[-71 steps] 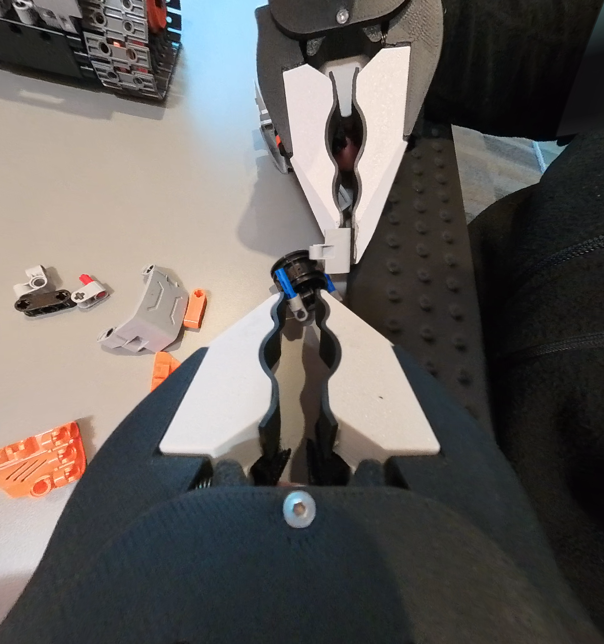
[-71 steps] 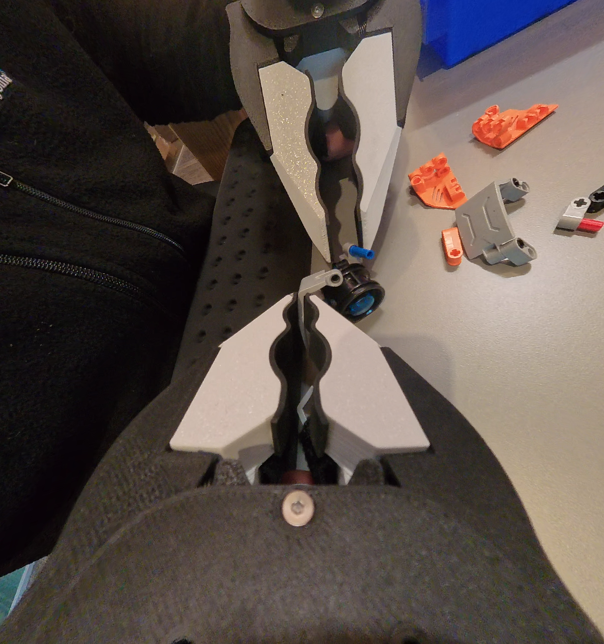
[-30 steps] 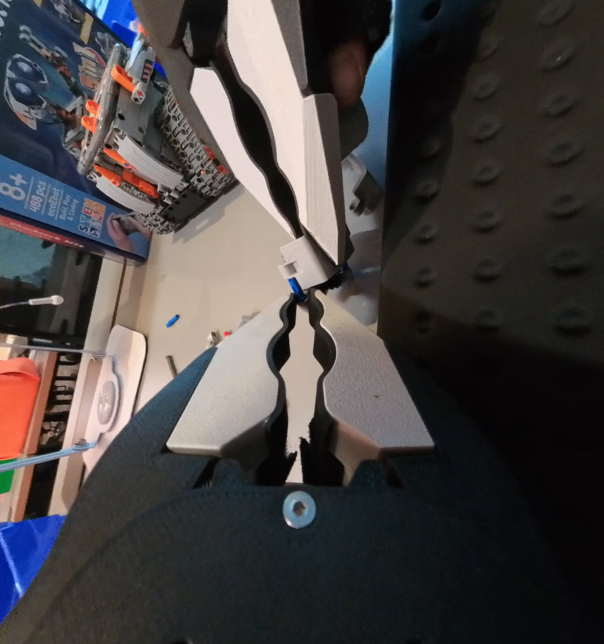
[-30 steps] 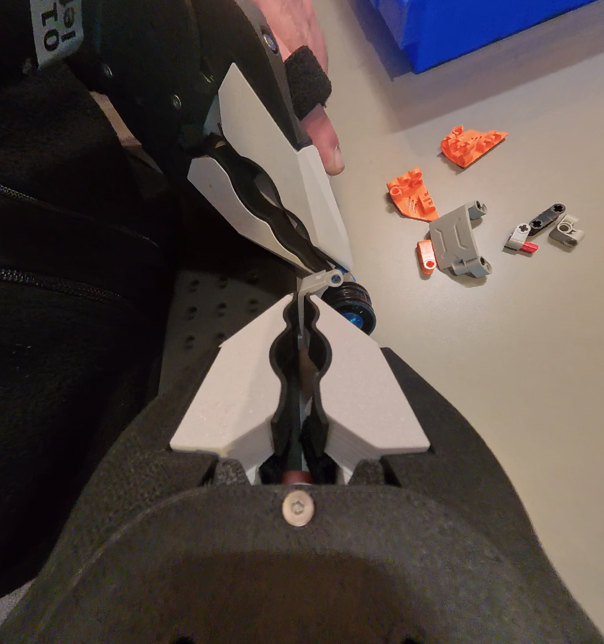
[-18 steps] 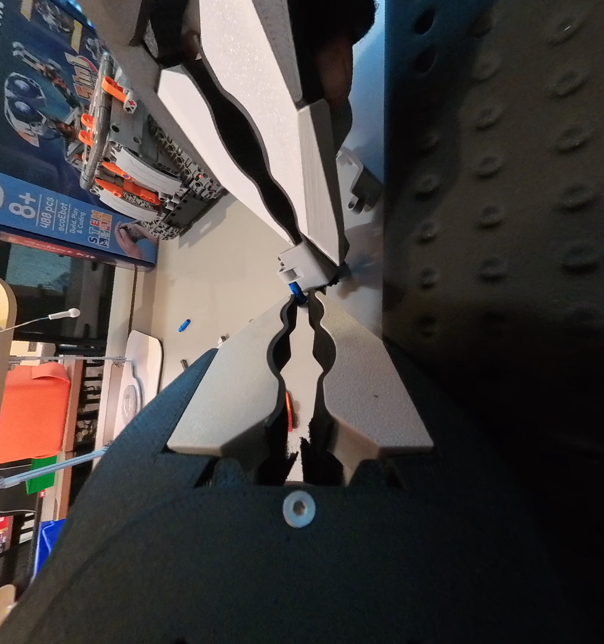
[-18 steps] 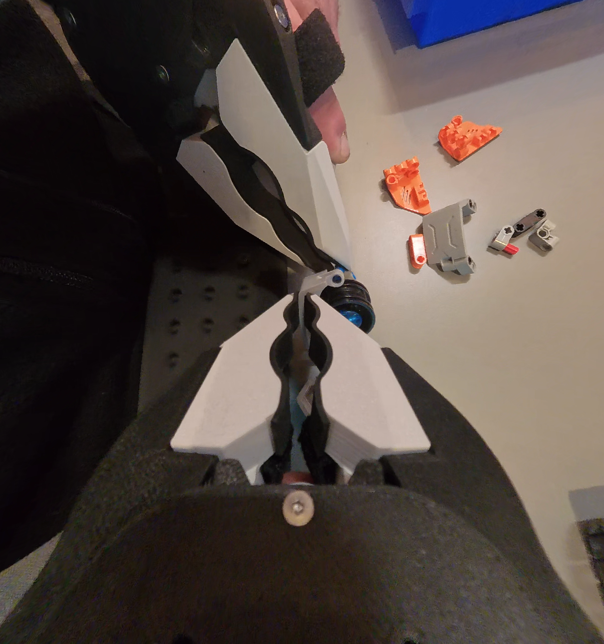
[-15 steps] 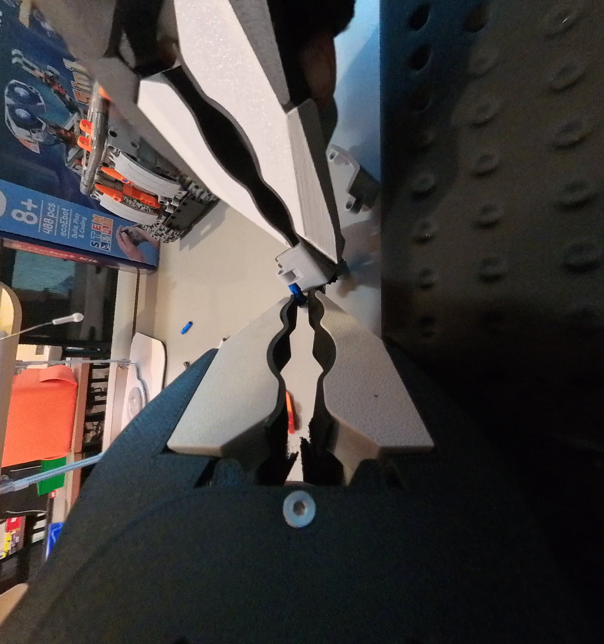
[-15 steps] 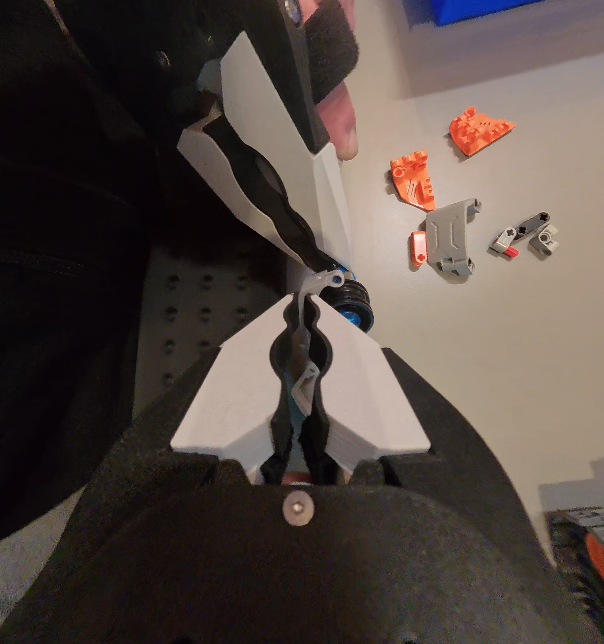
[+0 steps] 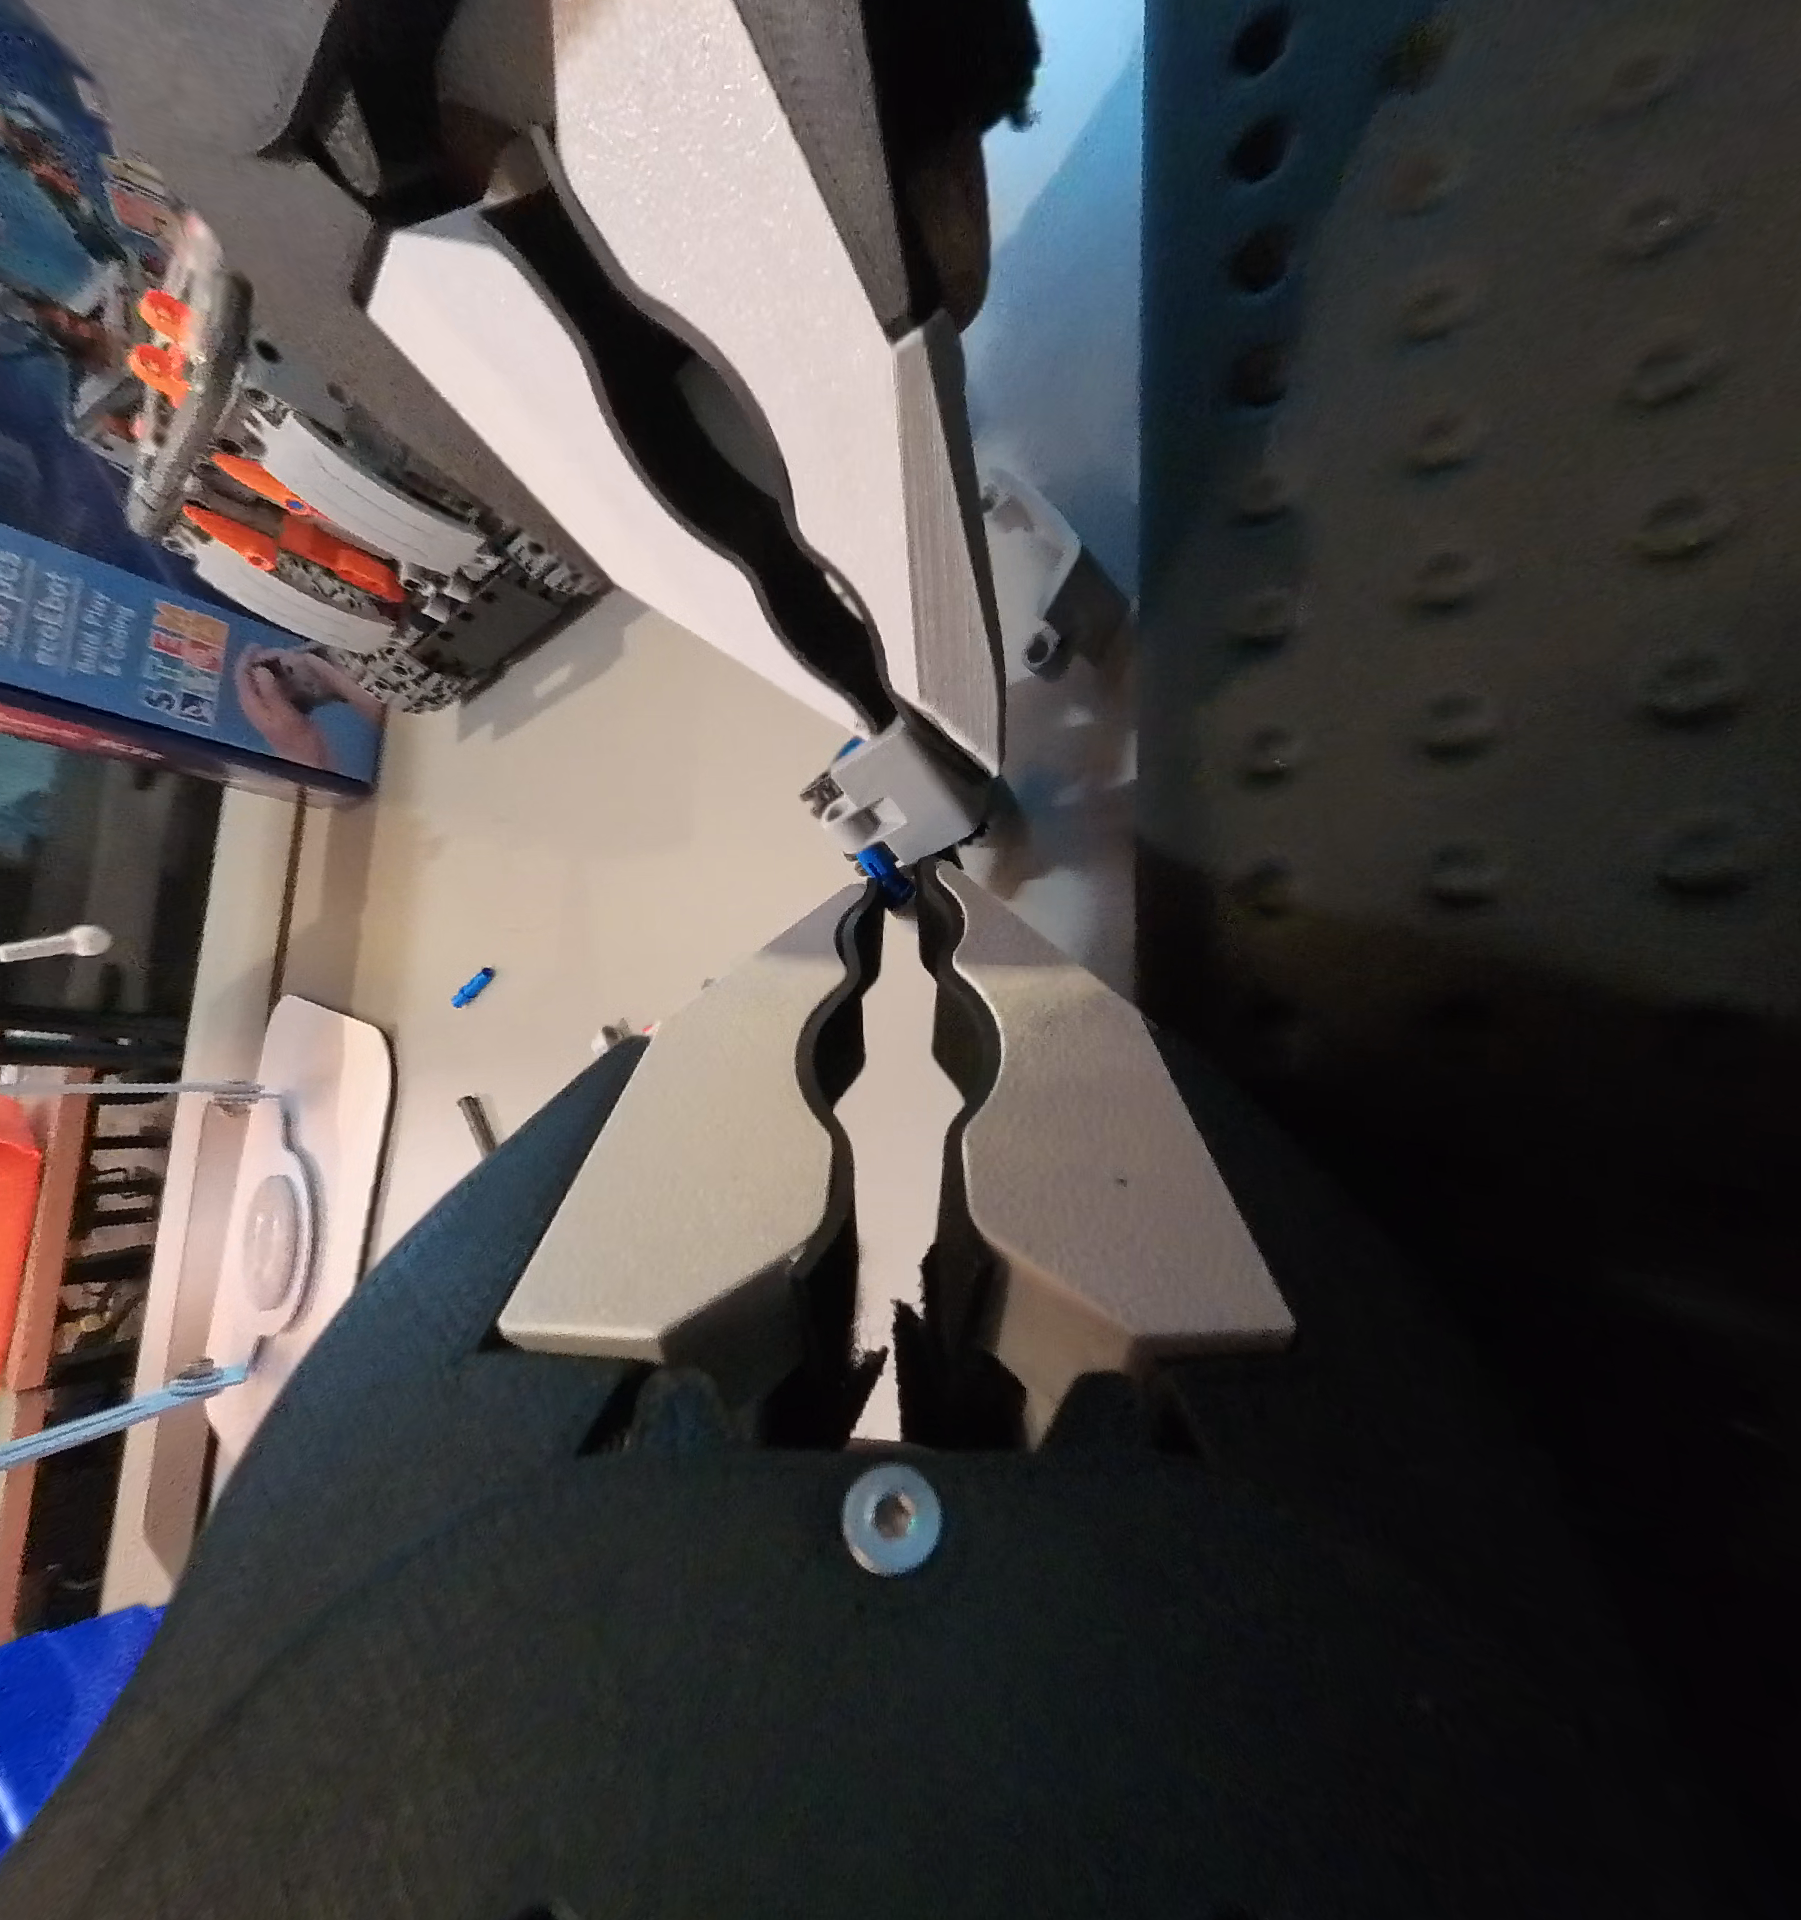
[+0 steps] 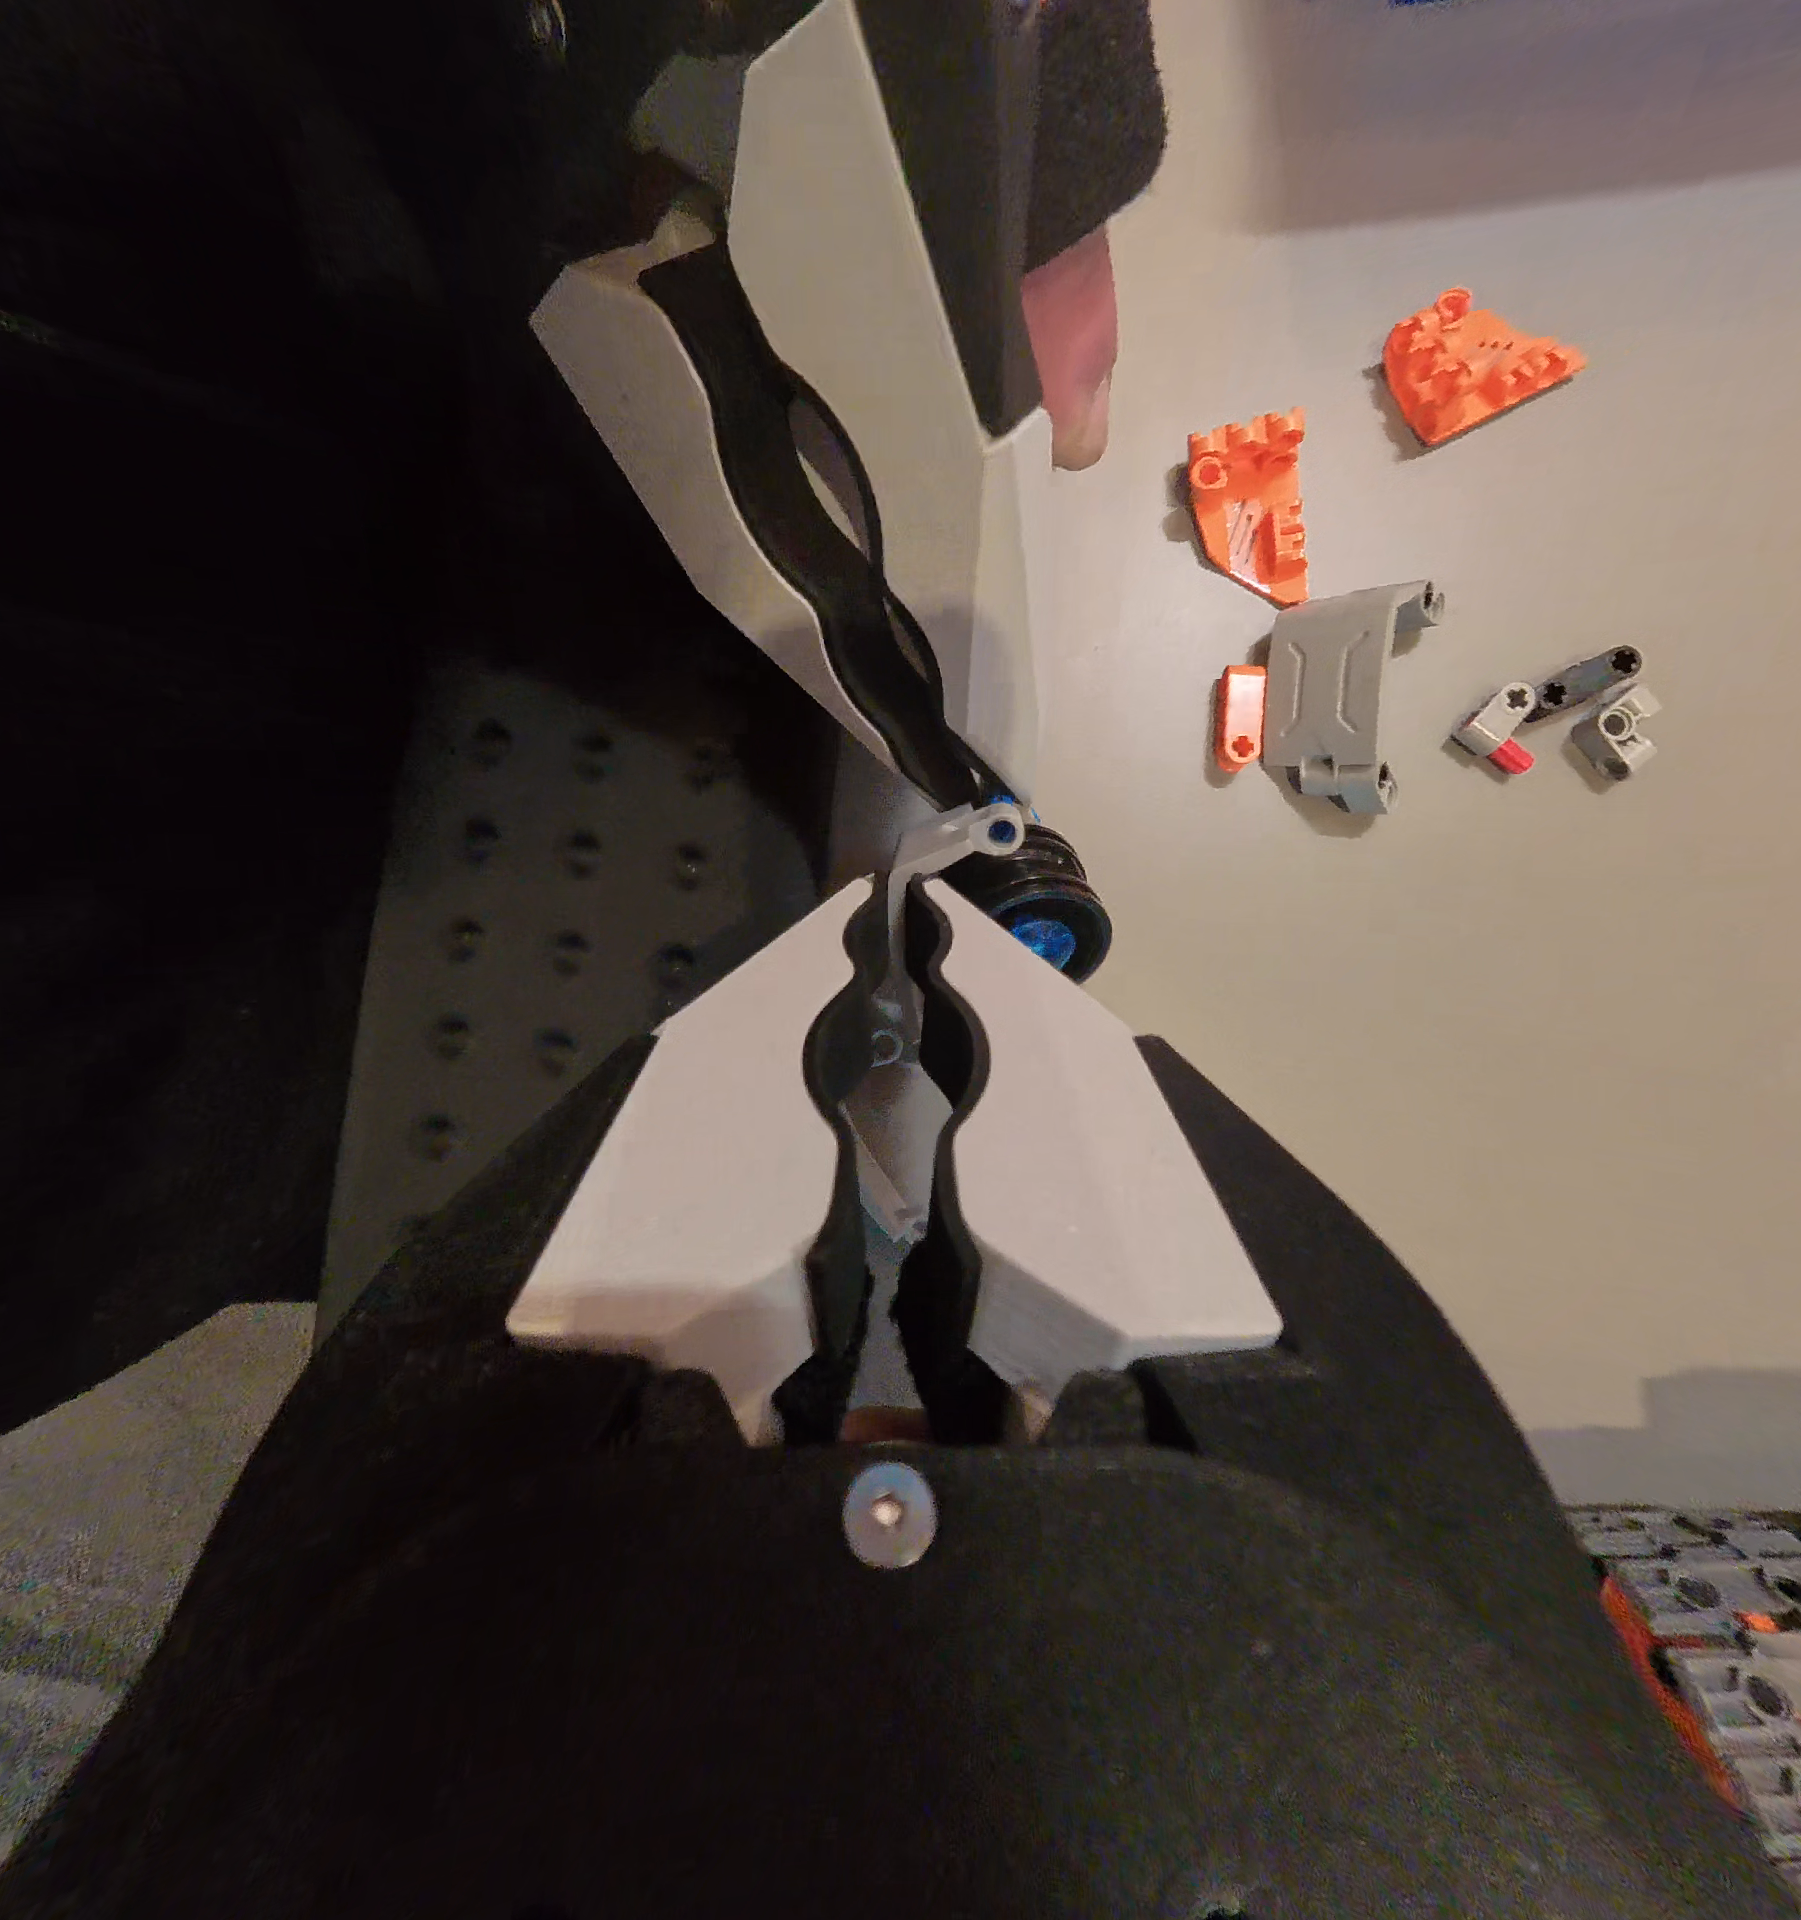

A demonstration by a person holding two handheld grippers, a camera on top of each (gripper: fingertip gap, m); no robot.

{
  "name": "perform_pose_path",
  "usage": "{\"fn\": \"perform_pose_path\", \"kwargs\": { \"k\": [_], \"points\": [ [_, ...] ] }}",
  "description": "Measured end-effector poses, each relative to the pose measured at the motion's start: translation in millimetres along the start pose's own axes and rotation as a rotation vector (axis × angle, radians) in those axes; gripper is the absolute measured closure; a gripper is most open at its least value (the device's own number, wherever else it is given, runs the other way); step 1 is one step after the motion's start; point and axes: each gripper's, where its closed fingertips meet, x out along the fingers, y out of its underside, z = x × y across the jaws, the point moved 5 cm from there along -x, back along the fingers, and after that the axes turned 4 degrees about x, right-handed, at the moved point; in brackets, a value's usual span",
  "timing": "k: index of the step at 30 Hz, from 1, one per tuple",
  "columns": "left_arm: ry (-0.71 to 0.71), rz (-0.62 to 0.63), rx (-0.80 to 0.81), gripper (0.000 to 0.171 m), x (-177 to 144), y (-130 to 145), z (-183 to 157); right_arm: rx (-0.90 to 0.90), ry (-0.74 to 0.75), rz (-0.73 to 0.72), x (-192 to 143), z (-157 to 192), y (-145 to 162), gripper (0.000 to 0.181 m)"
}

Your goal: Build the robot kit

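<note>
My left gripper (image 9: 901,896) is shut on the blue pin (image 9: 883,864) of a small black wheel with a blue hub (image 10: 1041,914). My right gripper (image 10: 901,888) is shut on a light grey angled connector (image 10: 953,831), which also shows in the left wrist view (image 9: 891,795). The two grippers meet tip to tip above the table. The connector's end hole sits on the wheel's blue pin. In the left wrist view the wheel itself is hidden behind the connector and fingertips.
Loose parts lie on the beige table: two orange pieces (image 10: 1249,509), a grey curved panel (image 10: 1332,686), small connectors (image 10: 1561,717) and a blue pin (image 9: 472,985). A built model (image 9: 356,520) and a blue box (image 9: 148,644) stand beyond. A black dotted panel (image 9: 1498,520) borders the table. The tips of both grippers are at nearly the same place.
Both grippers have rolled about a quarter turn together while staying tip to tip. The grey connector has stayed on the wheel's pin, and over the last second the grips are unchanged.
</note>
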Motion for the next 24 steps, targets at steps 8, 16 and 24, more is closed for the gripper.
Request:
{"fn": "perform_pose_path", "kwargs": {
  "k": [8,16,24],
  "points": [
    [-0.027,0.025,-0.094,0.154,7,11,1,0.063,-0.028,-0.114,-1,-8,4,0.181],
    [-0.032,-0.017,-0.166,0.163,11,9,1,0.077,-0.045,-0.146,-1,-10,6,0.181],
    [-0.069,-0.003,-0.112,0.166,12,6,0,0.068,-0.066,-0.148,-1,-8,8,0.181]
  ]
}}
